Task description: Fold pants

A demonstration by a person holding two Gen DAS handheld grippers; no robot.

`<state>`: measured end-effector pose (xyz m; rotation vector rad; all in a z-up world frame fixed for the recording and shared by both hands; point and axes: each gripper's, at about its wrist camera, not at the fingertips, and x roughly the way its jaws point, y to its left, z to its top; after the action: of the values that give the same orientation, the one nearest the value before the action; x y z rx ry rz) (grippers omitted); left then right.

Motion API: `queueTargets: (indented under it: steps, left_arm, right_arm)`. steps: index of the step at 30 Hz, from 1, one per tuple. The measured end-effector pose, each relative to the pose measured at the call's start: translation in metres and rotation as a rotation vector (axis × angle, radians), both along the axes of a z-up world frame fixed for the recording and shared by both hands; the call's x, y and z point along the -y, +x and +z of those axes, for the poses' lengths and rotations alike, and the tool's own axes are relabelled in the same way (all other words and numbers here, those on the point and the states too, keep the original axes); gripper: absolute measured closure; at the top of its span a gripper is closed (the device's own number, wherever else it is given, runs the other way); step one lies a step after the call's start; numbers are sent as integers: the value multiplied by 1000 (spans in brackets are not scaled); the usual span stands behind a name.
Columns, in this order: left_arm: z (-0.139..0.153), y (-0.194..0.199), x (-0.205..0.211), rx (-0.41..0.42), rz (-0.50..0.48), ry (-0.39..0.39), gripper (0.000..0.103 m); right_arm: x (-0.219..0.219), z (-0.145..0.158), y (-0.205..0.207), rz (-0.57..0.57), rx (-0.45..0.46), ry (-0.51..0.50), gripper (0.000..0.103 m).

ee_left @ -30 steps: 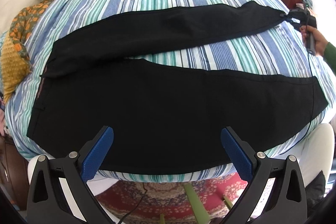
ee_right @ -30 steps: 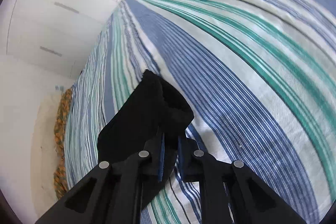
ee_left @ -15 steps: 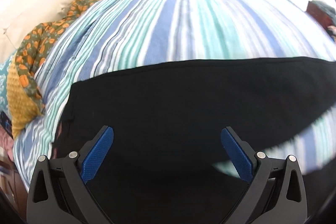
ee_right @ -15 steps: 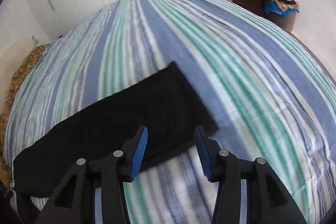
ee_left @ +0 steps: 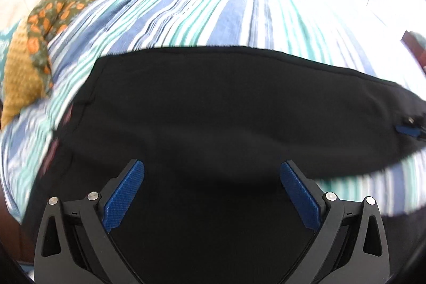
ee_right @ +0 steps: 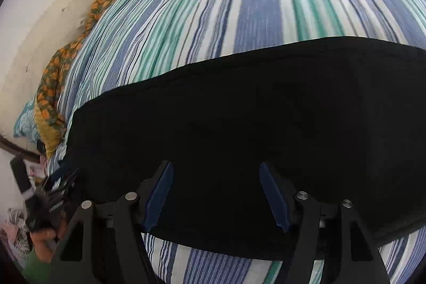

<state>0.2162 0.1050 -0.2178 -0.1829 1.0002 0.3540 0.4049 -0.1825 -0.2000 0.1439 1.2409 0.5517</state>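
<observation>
Black pants (ee_left: 213,108) lie flat across the striped bed, one leg laid over the other. My left gripper (ee_left: 213,193) is open and empty, low over the pants near the waist end. My right gripper (ee_right: 217,193) is open and empty, low over the leg part of the pants (ee_right: 239,129). The right gripper's blue fingertip (ee_left: 407,130) shows at the right edge of the left wrist view. The left gripper (ee_right: 57,190) with the hand that holds it shows at the lower left of the right wrist view.
The blue, green and white striped bedspread (ee_left: 213,17) covers the bed (ee_right: 253,4). An orange-patterned cloth and a yellow pillow (ee_left: 32,44) lie at the head end (ee_right: 50,87). White walls and cupboards stand behind.
My right gripper let go of the far leg's hem after bringing it over the near leg, then opened wider and came low over the pants. My left gripper moved closer over the pants.
</observation>
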Motion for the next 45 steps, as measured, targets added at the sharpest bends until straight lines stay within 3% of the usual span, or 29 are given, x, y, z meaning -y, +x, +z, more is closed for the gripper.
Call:
queueTargets:
  steps: [2,5,8,10,13,17,20,24,29,32,34,36,38,42,45]
  left_arm:
    - [4,-35,19,20,-4,-55,1]
    - [5,-70,54,27,-27,-127,1]
    - [-2,-86,78,-12,-111,-212,1]
    - [-12,-88,99,-57,-182,-186,1]
    - [-18,-93,123,-89,-238,-60,1]
    - [-6,-101,118,-48,-227,-123,1]
    - [2,-103,109,-20,-176,-136,1]
    - [24,-89,84,31,-148,-81,1]
    - [39,-43,4,76,14,17,1]
    - [23,-27,-41,73,133,20,1]
    - [-2,-22,-63,28,184,13,1]
    - [-35,-28,-81,-8,214,-74,0]
    - [-41,-45,-83,87,216,-107,0]
    - [-40,-47,-76,85,212,-78,0]
    - [-41,-51,-75,101,213,-75,0]
  right_arm:
    - [11,19,-16,-19,53,-31,36]
    - [25,55,-69,59,134,32,31]
    - [36,71,-142,136,123,86,26]
    - [45,64,-184,141,82,81,25]
    - [74,45,-224,52,20,42,25]
    - [111,31,-261,-137,-19,108,24]
    - [124,35,-271,-184,-7,133,24]
    - [108,47,-255,-143,8,79,24]
    - [60,74,-200,24,46,52,23]
    - [2,85,-160,161,72,64,22]
    - [-36,83,-133,221,86,76,21]
    - [-65,73,-105,248,81,103,21]
    - [-79,52,-75,240,31,119,22]
    - [-55,13,-20,200,-19,54,22]
    - [25,8,31,116,3,-17,25]
